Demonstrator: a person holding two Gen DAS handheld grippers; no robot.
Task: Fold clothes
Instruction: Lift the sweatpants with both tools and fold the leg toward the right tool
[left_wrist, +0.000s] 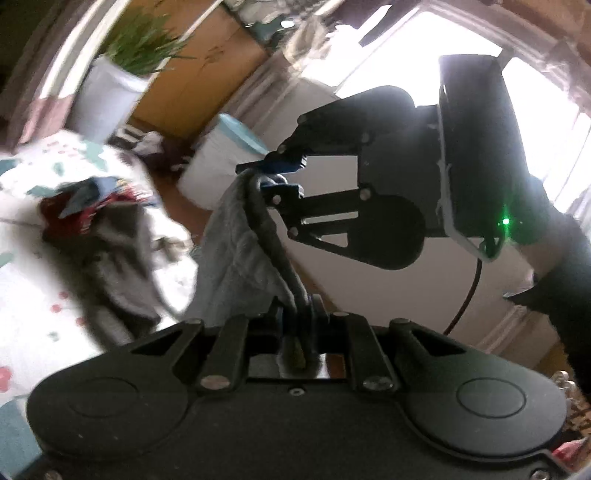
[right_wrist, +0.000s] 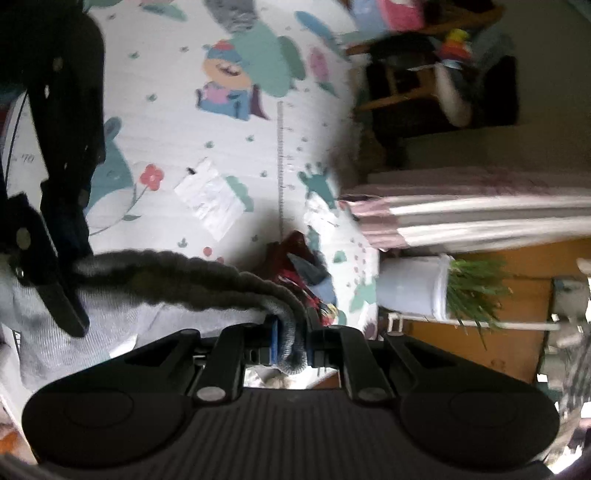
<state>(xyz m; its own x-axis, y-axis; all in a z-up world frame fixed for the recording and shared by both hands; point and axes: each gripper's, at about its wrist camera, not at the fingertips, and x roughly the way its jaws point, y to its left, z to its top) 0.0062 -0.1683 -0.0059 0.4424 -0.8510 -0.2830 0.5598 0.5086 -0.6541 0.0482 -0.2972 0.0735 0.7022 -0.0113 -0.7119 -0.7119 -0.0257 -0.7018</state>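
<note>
One grey garment (left_wrist: 236, 251) hangs in the air between two grippers, its dark ribbed hem (right_wrist: 177, 273) stretched as a thick cord from one to the other. The left gripper (left_wrist: 297, 317) has its fingers clamped narrow on one end of that hem, and the pale grey cloth drops away below and to the left of it. The right gripper (right_wrist: 291, 343) is closed tight on the other end, with the hem bunched between its blue pads (right_wrist: 274, 341). Each gripper shows in the other's camera: the right one from the side in the left wrist view, the left one as a dark shape at the left edge of the right wrist view.

Below lies a white play mat (right_wrist: 207, 147) printed with cartoon figures, flowers and a ruler strip. On it sits one heap of other clothes (left_wrist: 99, 221), red, blue and grey, too blurred to count singly. One sheet of white paper (right_wrist: 210, 199) lies on the mat, apart from the heap.

Beyond the mat's edge stands one white pot (right_wrist: 413, 284) holding a green grass-like plant (right_wrist: 476, 288). One white bin with a light blue lid (left_wrist: 221, 155) stands on the wooden floor near the clothes heap; its contents are hidden. Bright windows (left_wrist: 406, 66) wash out the background behind the right gripper.
</note>
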